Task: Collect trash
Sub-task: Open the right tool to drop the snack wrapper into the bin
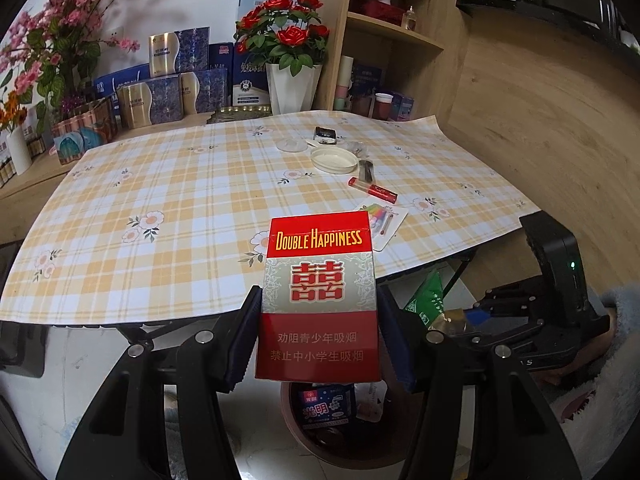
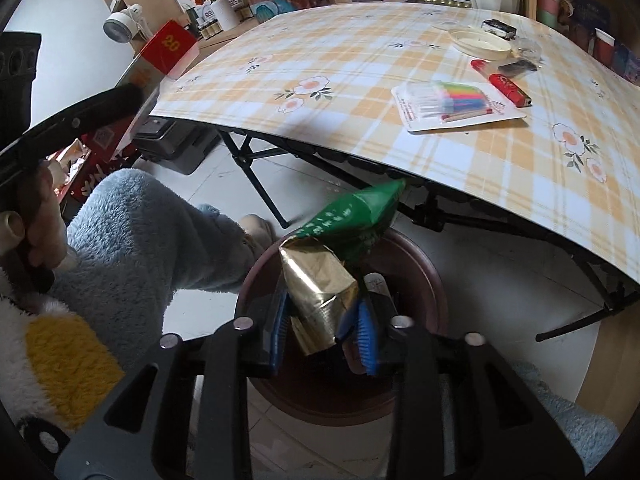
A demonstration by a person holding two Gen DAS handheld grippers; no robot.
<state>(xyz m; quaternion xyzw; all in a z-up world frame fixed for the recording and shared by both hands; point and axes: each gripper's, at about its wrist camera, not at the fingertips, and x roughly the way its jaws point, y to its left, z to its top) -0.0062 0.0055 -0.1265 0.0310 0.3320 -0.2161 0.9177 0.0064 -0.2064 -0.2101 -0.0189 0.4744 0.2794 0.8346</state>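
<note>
My left gripper (image 1: 318, 332) is shut on a red Double Happiness cigarette box (image 1: 318, 300), held upright above a brown round bin (image 1: 304, 436) on the floor in front of the table. A blue packet (image 1: 328, 406) lies in the bin. My right gripper (image 2: 324, 320) is shut on a green and gold snack wrapper (image 2: 324, 280), held over the same bin (image 2: 432, 276). The right gripper with the wrapper also shows in the left wrist view (image 1: 452, 316). The cigarette box also shows in the right wrist view (image 2: 168, 46).
On the checked tablecloth (image 1: 160, 184) lie a red lighter (image 1: 374, 190), a white lid (image 1: 334, 159), a card of coloured sticks (image 2: 456, 104), a clear lid and a small black item. Boxes, flower vases and a wooden shelf stand behind. My blue-sleeved arm (image 2: 140, 236) is at the left.
</note>
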